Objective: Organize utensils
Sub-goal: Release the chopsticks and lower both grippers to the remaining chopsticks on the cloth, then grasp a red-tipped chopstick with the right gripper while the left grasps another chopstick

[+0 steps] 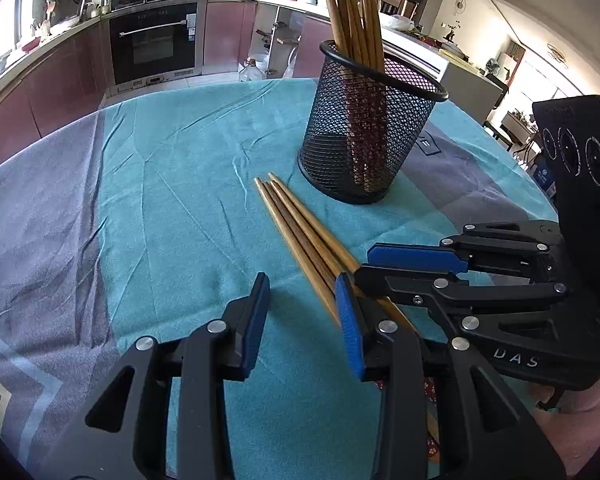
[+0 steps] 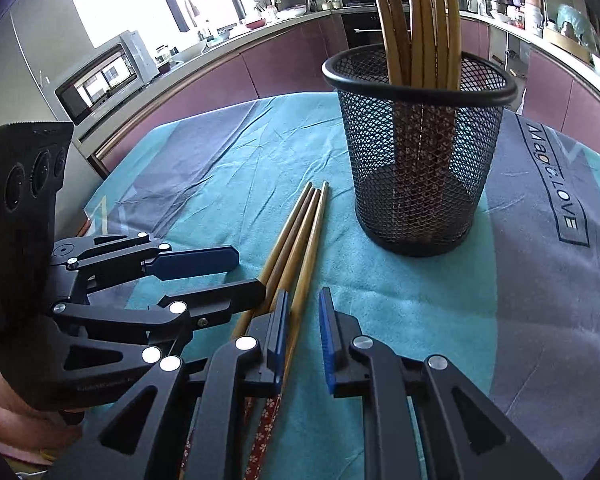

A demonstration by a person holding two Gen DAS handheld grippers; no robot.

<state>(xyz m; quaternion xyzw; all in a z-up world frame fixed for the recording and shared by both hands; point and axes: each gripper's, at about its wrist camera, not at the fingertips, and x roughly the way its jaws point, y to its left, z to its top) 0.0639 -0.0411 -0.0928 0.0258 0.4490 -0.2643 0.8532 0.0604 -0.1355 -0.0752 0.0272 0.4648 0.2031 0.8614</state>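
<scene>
A small bundle of wooden chopsticks (image 1: 300,232) (image 2: 296,240) lies on the teal cloth, tips toward a black mesh holder (image 1: 360,140) (image 2: 420,160). The holder stands upright with several more chopsticks (image 1: 352,20) (image 2: 420,20) in it. My left gripper (image 1: 302,312) (image 2: 250,274) is open over bare cloth, its right finger resting against the bundle. My right gripper (image 2: 304,332) (image 1: 366,266) stands slightly open over the bundle's thick end. One chopstick runs through its gap beside the left pad, and the others pass under that finger. Red patterned handle ends (image 2: 264,432) show below.
The teal and grey tablecloth (image 1: 160,200) (image 2: 540,240) covers a table whose far edge lies just behind the holder. Kitchen counters, an oven (image 1: 152,44) and a microwave (image 2: 100,76) stand beyond. A hand (image 1: 580,420) grips the right tool.
</scene>
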